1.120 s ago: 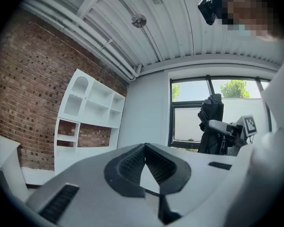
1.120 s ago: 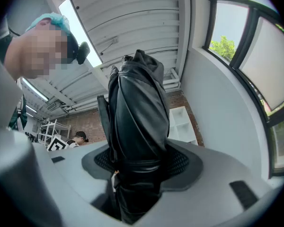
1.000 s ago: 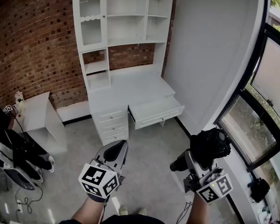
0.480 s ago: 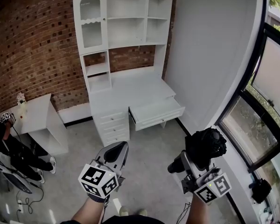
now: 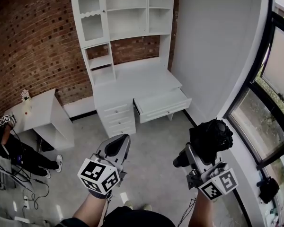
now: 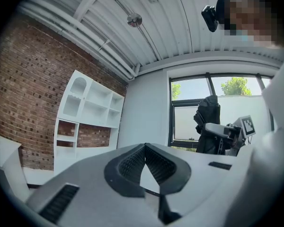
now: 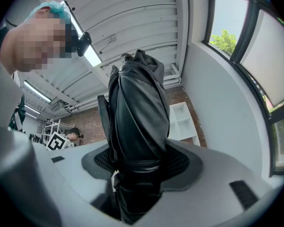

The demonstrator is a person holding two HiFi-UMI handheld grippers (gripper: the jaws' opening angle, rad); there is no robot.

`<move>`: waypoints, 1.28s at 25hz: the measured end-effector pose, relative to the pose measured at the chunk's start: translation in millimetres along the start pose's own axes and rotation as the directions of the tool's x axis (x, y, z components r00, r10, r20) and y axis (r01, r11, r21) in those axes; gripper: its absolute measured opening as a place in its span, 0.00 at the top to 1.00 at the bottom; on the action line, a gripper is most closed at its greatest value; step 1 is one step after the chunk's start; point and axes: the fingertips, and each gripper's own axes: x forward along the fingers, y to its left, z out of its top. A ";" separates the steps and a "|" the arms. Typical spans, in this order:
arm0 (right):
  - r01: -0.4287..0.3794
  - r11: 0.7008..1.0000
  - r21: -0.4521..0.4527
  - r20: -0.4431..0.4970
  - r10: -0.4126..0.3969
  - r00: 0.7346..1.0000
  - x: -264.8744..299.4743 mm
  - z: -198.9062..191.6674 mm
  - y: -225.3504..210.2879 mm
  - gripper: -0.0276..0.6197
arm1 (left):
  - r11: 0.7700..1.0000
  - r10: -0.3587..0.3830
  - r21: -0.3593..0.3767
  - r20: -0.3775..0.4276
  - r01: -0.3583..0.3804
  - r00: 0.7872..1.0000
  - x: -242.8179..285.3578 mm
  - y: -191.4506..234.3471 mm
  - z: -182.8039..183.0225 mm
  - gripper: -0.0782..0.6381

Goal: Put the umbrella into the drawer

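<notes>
The umbrella is clamped in the right gripper, the left gripper is closed on nothing, and the open drawer, well apart, is not yet reached.

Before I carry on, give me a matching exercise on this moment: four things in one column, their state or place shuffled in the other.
1. left claw
2. umbrella
3. desk drawer
4. small side table

A. pulled open
B. shut, nothing between its jaws
C. white, by the brick wall, far left in the head view
D. black, folded, gripped in the right claw

Pairs: 1-B; 2-D; 3-A; 4-C.
</notes>
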 end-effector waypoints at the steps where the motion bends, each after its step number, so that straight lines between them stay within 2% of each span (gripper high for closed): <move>1: -0.005 1.000 0.005 0.000 0.005 1.000 -1.1 -1.1 -2.7 0.58 | 1.000 0.005 0.003 -0.003 -0.005 1.000 1.4 -2.3 -0.9 0.88; 8: -0.026 0.999 0.047 0.002 0.026 1.000 0.2 -4.5 -22.2 0.58 | 1.000 0.027 0.014 -0.015 -0.027 1.000 12.2 -10.7 -3.5 0.88; 18: -0.019 0.999 0.038 -0.010 0.020 1.000 29.4 -12.1 -42.8 0.58 | 1.000 0.020 0.005 -0.016 -0.020 1.000 47.9 10.5 -6.7 0.88; 23: -0.002 0.999 0.032 -0.033 0.003 0.999 62.8 -27.1 -54.9 0.58 | 1.000 0.005 -0.003 -0.019 -0.005 1.000 76.7 40.8 -10.8 0.88; 32: 0.043 0.999 0.020 -0.058 -0.042 0.997 158.5 -54.7 -75.6 0.58 | 1.000 -0.030 0.007 -0.031 0.030 0.999 141.9 126.5 -7.7 0.88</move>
